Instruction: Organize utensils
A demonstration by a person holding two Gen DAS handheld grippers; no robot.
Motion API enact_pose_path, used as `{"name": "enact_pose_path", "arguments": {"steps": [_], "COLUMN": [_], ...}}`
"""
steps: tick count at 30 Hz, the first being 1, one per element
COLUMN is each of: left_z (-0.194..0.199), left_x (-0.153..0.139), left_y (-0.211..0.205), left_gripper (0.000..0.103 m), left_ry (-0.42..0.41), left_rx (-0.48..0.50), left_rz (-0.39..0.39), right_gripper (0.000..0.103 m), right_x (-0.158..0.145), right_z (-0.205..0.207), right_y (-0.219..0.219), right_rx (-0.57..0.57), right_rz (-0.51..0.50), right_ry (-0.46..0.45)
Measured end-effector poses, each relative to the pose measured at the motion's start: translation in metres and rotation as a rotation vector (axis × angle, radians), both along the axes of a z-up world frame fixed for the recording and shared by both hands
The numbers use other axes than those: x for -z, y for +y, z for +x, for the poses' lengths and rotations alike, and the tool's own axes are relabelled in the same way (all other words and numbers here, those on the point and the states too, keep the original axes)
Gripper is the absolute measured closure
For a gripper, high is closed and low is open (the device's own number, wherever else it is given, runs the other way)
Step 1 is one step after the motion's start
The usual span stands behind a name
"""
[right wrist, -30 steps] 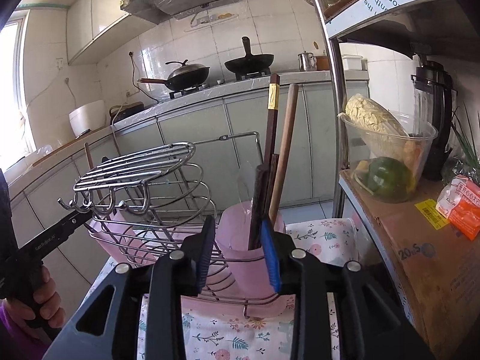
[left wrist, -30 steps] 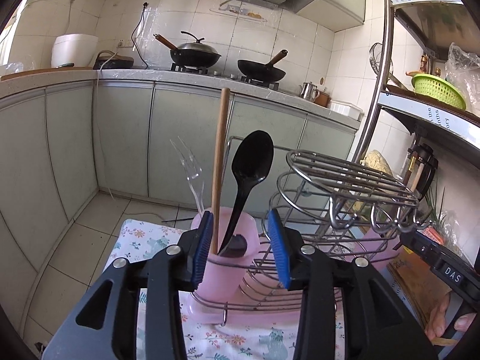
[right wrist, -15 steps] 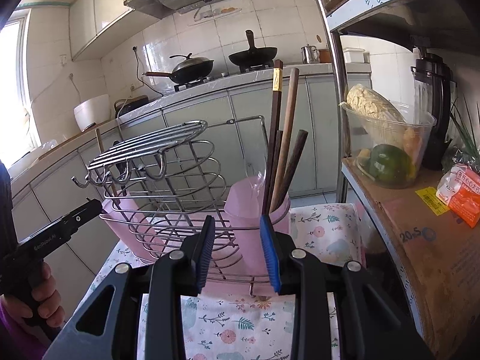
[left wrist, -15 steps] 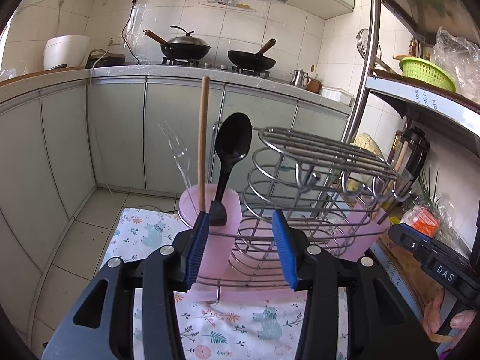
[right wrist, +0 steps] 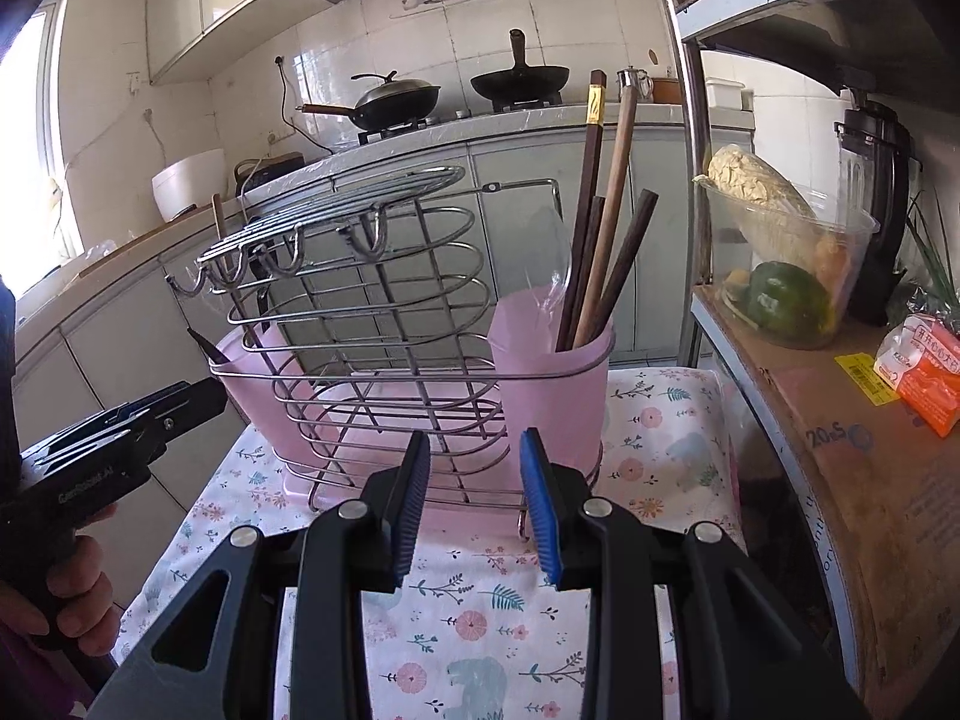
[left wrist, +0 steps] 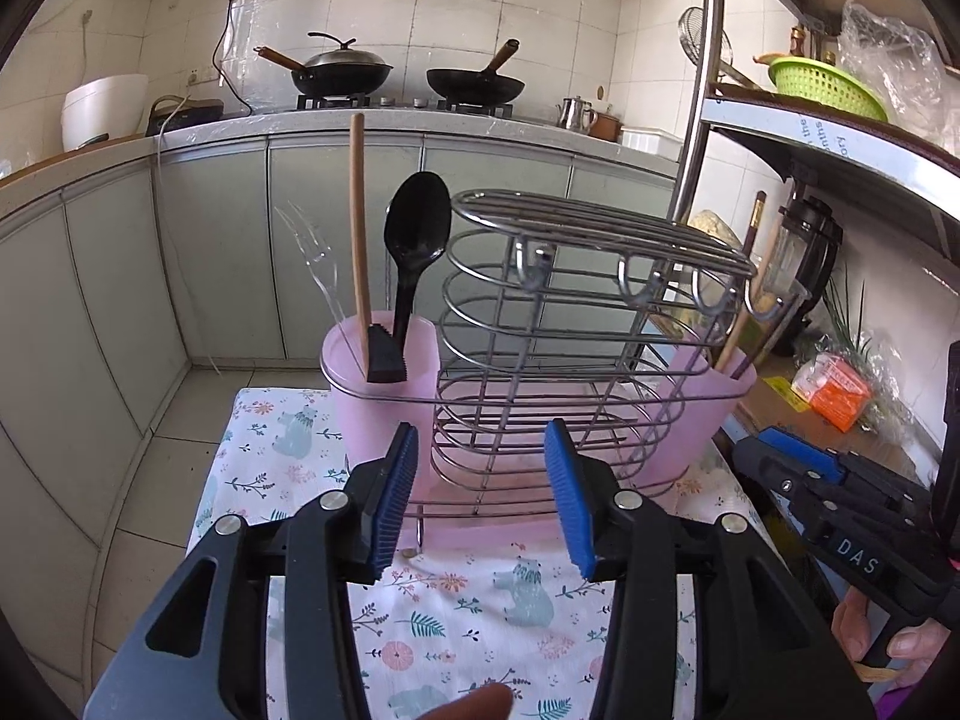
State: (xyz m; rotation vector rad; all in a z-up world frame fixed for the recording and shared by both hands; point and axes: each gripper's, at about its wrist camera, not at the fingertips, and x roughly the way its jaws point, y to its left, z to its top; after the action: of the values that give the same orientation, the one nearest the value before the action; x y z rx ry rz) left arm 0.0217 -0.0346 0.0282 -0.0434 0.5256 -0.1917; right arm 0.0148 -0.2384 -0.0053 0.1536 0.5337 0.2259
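A wire utensil rack (left wrist: 576, 324) with pink cups stands on a floral cloth (left wrist: 456, 612). The left pink cup (left wrist: 384, 396) holds a black spoon (left wrist: 417, 234), a wooden stick (left wrist: 359, 228) and a clear fork (left wrist: 312, 264). The right pink cup (right wrist: 552, 378) holds several dark and wooden chopsticks (right wrist: 606, 228). My left gripper (left wrist: 487, 504) is open and empty, in front of the rack. My right gripper (right wrist: 477, 504) is open and empty, in front of the right cup.
A metal shelf pole (left wrist: 696, 90) rises to the right of the rack. A cardboard box (right wrist: 852, 480) with a vegetable tub (right wrist: 786, 264) and an orange packet (right wrist: 924, 366) stands at the right. Kitchen cabinets (left wrist: 228, 240) and woks (left wrist: 342, 69) lie behind.
Both grippers have pulled back from the rack, which now looks smaller and farther. The chopsticks stand free in the right cup. Both stay open.
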Motion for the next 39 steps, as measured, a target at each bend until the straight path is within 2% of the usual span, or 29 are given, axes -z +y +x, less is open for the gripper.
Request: {"name": "enact_pose_path", "arguments": {"steps": [4, 6, 7, 9, 12, 24, 39], "left_z": [-0.009, -0.013, -0.015, -0.02, -0.026, -0.043, -0.044], "left_x": [-0.004, -0.005, -0.006, -0.007, -0.008, 0.0, 0.01], "left_y": [-0.003, -0.003, -0.004, -0.005, -0.007, -0.01, -0.01], "left_gripper": [0.059, 0.059, 0.058, 0.058, 0.051, 0.051, 0.051], "left_ry": [-0.006, -0.005, -0.006, -0.012, -0.013, -0.008, 0.031], "left_rx": [0.005, 0.008, 0.008, 0.008, 0.007, -0.017, -0.074], "left_rz": [0.003, -0.001, -0.001, 0.005, 0.011, 0.03, 0.062], "right_gripper": [0.07, 0.056, 0.055, 0.055, 0.055, 0.055, 0.055], "right_x": [0.001, 0.001, 0.001, 0.001, 0.002, 0.005, 0.006], "right_z": [-0.007, -0.011, -0.013, -0.018, -0.023, -0.034, -0.045], "right_y": [0.007, 0.009, 0.01, 0.013, 0.016, 0.029, 0.037], "right_rx": [-0.004, -0.006, -0.005, -0.006, -0.01, -0.011, 0.009], "right_rz": [-0.01, -0.012, -0.008, -0.009, -0.011, -0.029, -0.067], "right_ry": [0.003, 0.003, -0.002, -0.008, -0.01, -0.009, -0.019]}}
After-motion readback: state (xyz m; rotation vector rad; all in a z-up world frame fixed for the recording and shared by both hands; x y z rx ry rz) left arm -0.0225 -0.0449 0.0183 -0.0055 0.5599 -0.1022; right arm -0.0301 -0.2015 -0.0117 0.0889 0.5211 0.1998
